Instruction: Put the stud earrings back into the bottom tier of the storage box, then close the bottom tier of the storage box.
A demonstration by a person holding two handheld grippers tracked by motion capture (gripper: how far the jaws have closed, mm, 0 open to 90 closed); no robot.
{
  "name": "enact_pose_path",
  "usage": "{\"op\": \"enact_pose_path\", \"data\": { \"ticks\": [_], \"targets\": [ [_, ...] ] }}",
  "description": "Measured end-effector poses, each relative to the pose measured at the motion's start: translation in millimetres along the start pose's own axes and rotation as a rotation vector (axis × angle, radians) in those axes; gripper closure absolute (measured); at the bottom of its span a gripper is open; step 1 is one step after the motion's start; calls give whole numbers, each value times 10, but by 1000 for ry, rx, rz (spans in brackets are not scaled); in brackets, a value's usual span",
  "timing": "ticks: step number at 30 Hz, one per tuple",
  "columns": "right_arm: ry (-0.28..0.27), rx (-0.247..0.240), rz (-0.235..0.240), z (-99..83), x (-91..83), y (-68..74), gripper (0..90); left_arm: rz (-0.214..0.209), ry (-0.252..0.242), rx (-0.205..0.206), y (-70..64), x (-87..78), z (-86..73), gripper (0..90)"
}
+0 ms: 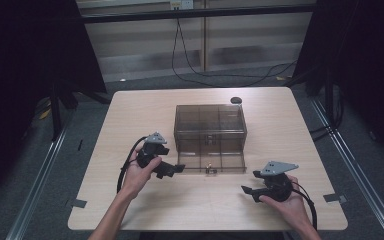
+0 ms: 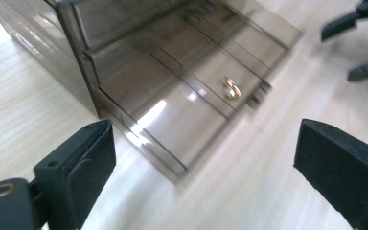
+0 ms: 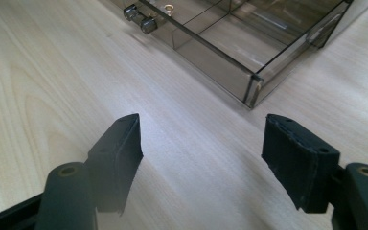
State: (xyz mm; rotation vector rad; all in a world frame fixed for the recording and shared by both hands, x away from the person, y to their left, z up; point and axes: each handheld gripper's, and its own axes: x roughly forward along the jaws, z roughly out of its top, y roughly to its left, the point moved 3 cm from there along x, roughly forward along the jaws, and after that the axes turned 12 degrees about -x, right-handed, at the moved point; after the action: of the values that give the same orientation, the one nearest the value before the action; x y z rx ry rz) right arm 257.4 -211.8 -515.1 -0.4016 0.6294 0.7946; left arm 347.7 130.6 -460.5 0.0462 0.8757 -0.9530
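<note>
One smoky clear drawer box [image 1: 210, 122] stood mid-table [image 1: 130, 110], its bottom drawer [image 1: 211, 161] pulled out toward the person. One small gold ring [image 2: 231, 89] lay in that drawer near its front wall, close behind the knob [image 3: 141, 19]; the high view gave it as a mere speck, while both gripper views resolved it. Two grippers were present. The left gripper [image 1: 172, 170] sat just beside the drawer's left front corner, jaws spread wide and holding nothing. The right gripper [image 1: 248, 190] hovered near the drawer's right front corner, apart from it, jaws likewise wide and empty. One dark round object [image 1: 236, 100] lay at the table's far edge. Cables [image 1: 190, 65] trailed on the floor beyond. The left gripper view also caught the right gripper's jaw tips.
</note>
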Motion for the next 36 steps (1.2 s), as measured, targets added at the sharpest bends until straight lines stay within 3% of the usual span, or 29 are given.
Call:
{"op": "enact_pose_path", "data": {
  "ticks": [5, 7, 13, 15, 21, 23, 26, 30, 36],
  "targets": [
    [-18, 4, 12, 31, 11, 0, 317, 29, -22, -4, -2, -80, -130, 55],
    [-17, 0, 18, 42, 25, 4, 333, 13, -53, -14, 10, -116, -187, 62],
    [-20, 5, 32, 97, 86, 10, 401, 13, -68, -56, 63, -220, -327, 60],
    [-27, -2, 44, 134, 109, 37, 442, 17, -60, -69, 76, -262, -411, 57],
    [-30, -17, 63, 225, 166, 81, 449, 29, -47, -86, 72, -386, -641, 57],
    [-24, -32, 70, 255, 201, 106, 456, 46, -45, -67, 47, -426, -694, 55],
    [-14, -41, 75, 280, 231, 142, 456, 33, -32, -73, 2, -476, -769, 50],
    [-7, -70, 102, 388, 341, 215, 458, 48, -30, -95, -35, -529, -935, 46],
    [-12, -82, 116, 530, 442, 225, 490, 62, -15, -67, -134, -553, -1066, 47]
  ]
}}
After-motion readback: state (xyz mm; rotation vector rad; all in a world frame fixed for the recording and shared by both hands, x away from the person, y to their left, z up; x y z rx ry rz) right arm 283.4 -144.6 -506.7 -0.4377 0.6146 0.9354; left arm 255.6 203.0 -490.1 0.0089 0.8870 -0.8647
